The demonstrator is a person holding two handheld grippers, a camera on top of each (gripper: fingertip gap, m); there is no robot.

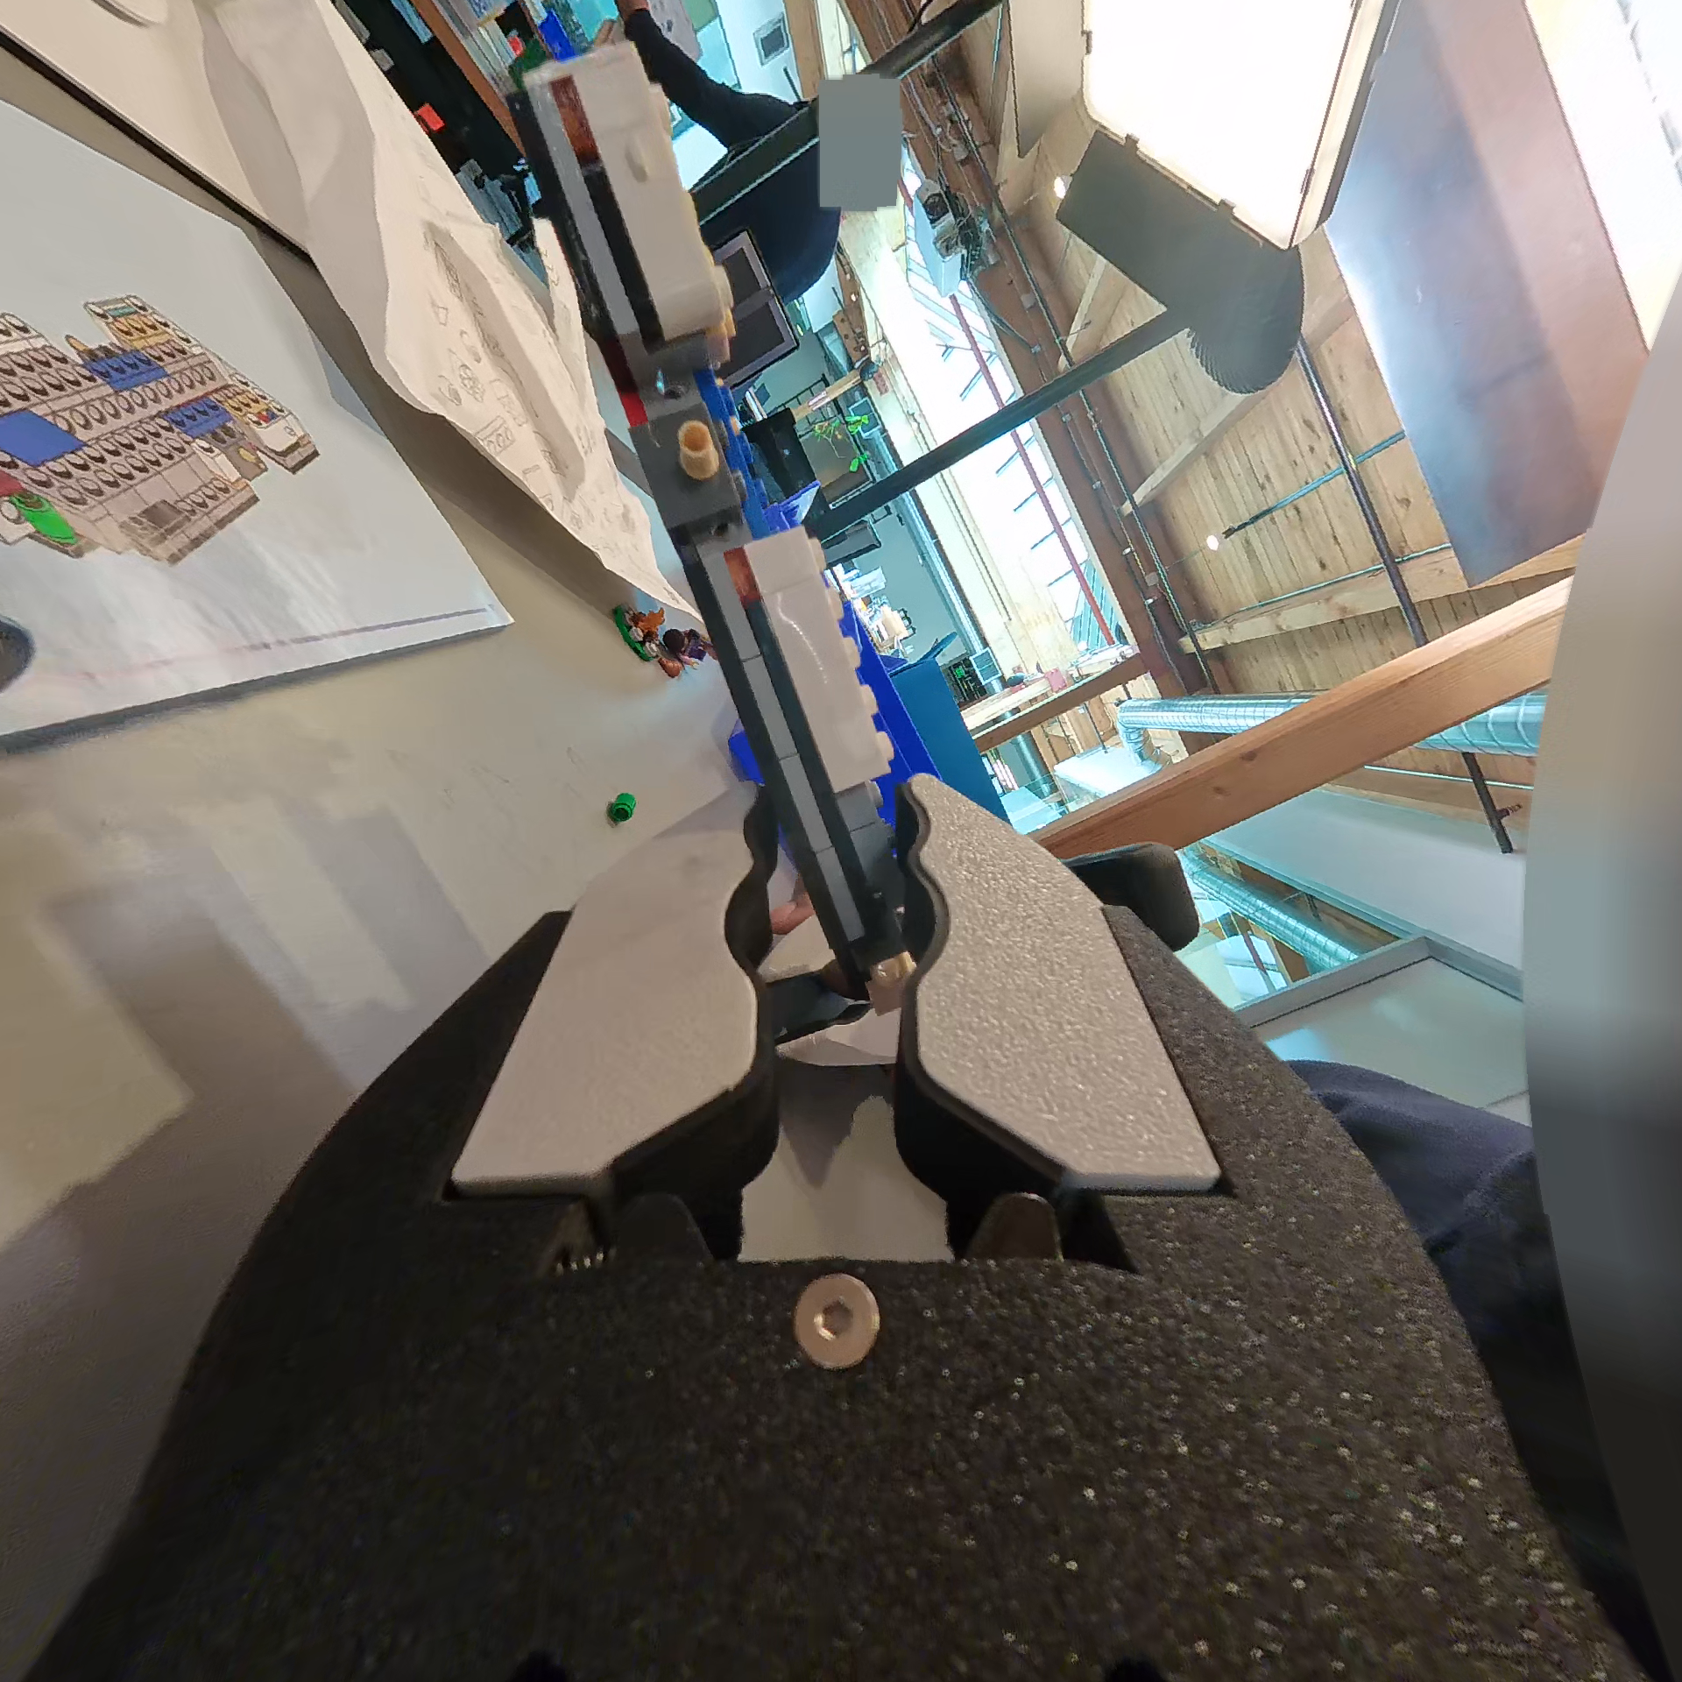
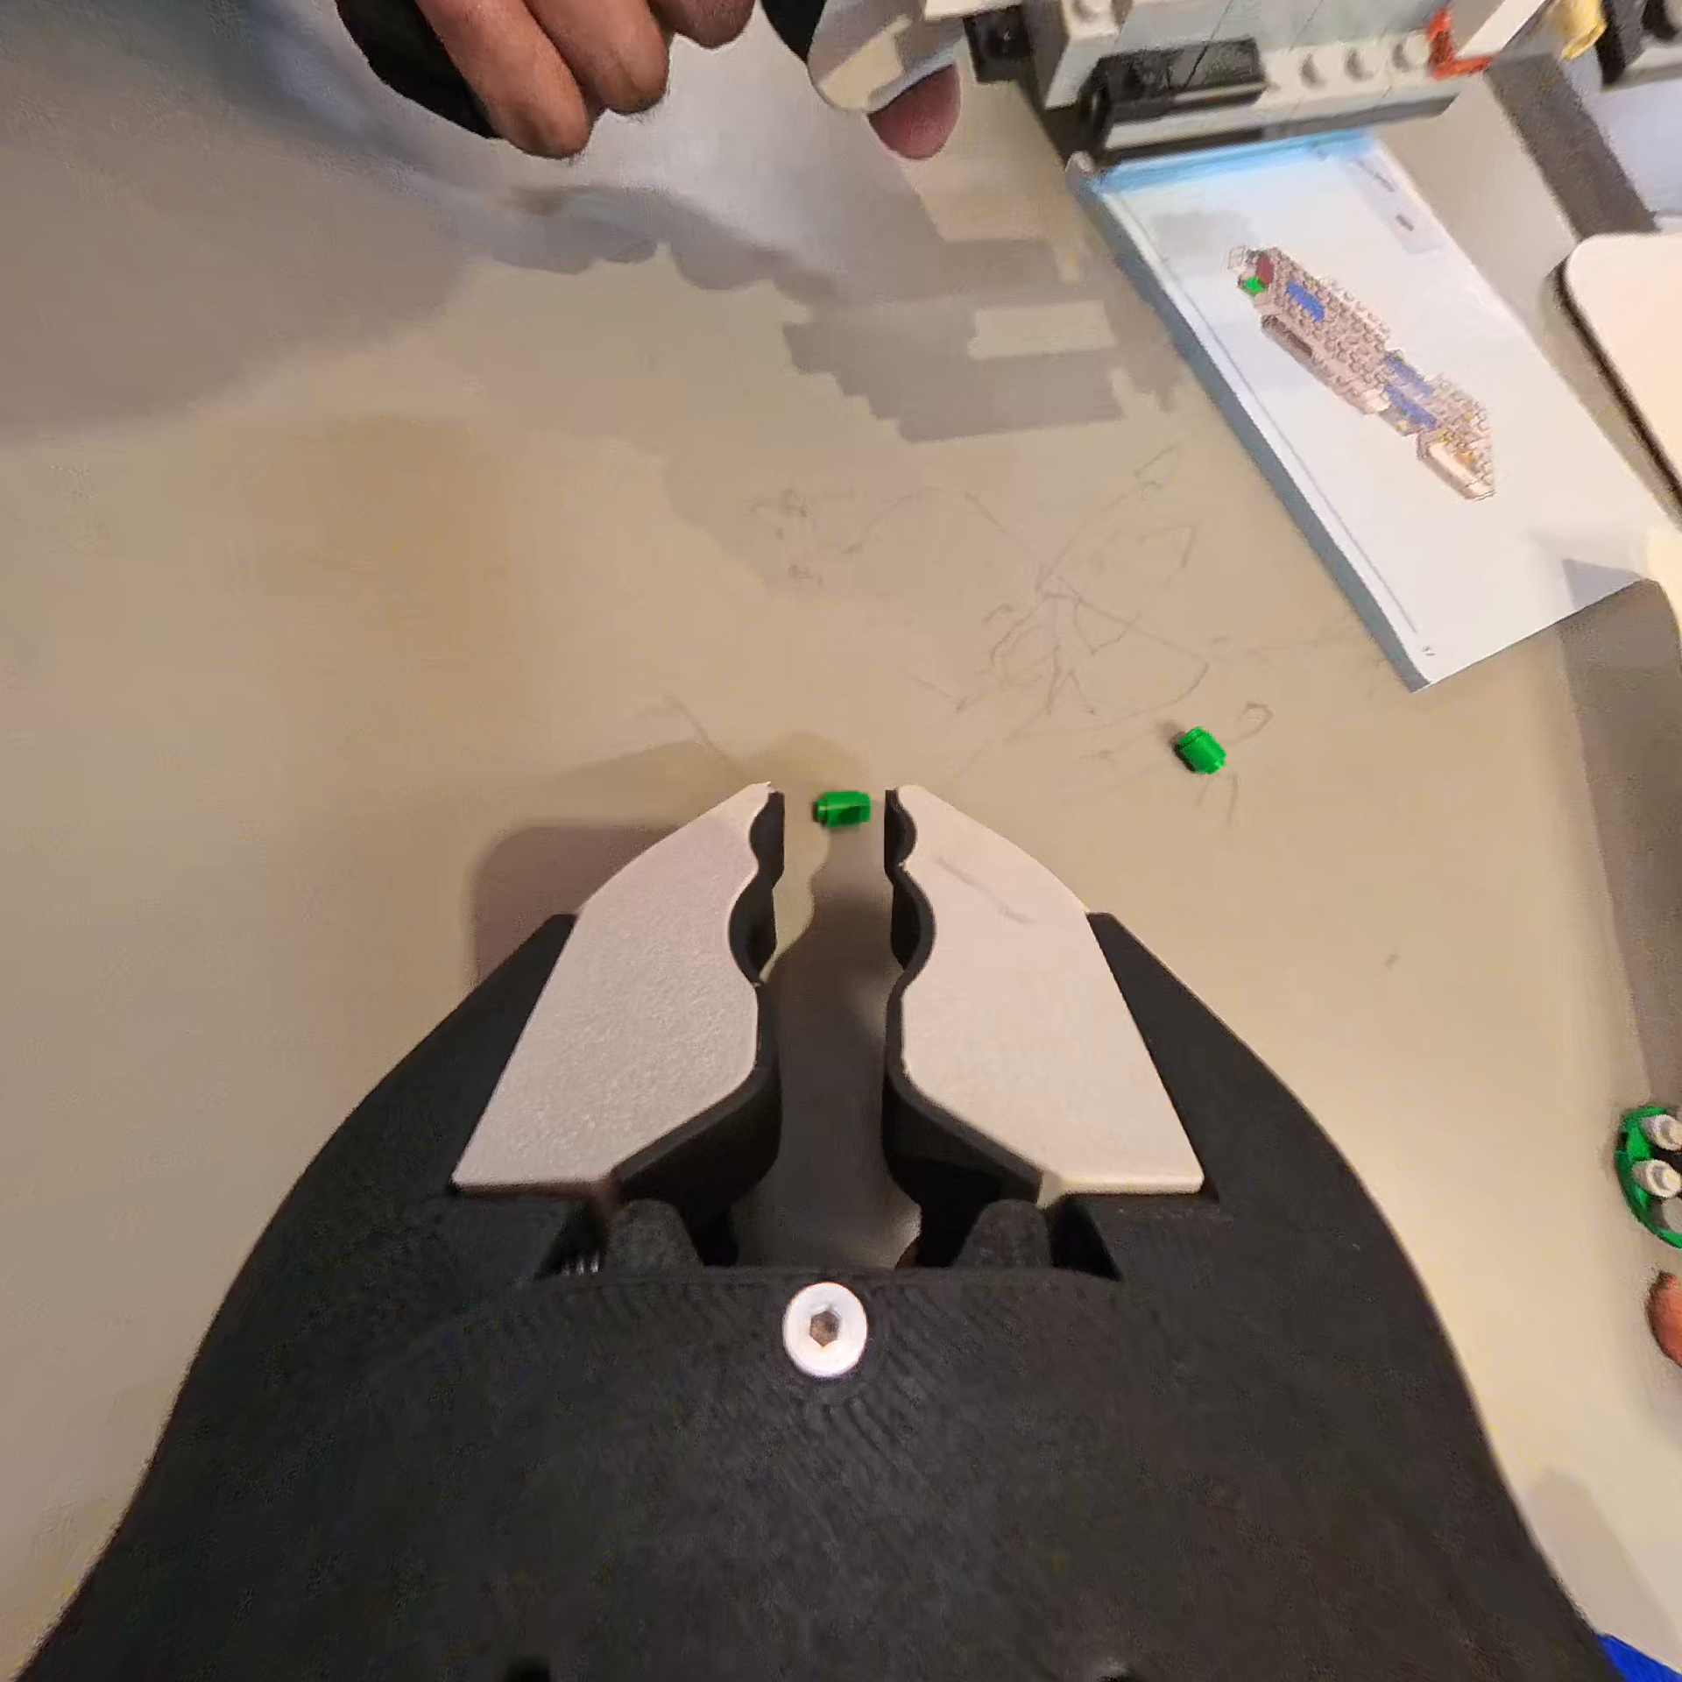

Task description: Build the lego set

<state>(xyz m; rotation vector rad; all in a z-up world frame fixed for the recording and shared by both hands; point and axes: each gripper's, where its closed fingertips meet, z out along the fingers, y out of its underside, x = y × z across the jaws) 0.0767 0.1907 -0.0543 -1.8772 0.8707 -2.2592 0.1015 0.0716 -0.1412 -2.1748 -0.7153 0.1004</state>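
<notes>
At centre frame of the left wrist view, our left gripper [image 1: 833, 874] pinches a long brick model [image 1: 701, 510], its long axis running up and slightly left, away from us. A green stud [image 1: 622, 807] lies on the table [image 1: 364, 865] left of it. Only the right wrist view shows our right gripper [image 2: 833, 810] spread over the table, a second green stud [image 2: 842, 807] lying sideways between its tips, untouched. Top frame: a hand [image 2: 564, 64]; upper right: a booklet [image 2: 1347, 391].

A workshop loft: exposed timber ceiling [image 1: 1292, 510], metal ducting [image 1: 1274, 719], blue parts bins [image 1: 919, 719], brick-building booklet [image 2: 1347, 391] on a scuffed tabletop [image 2: 455, 592].
</notes>
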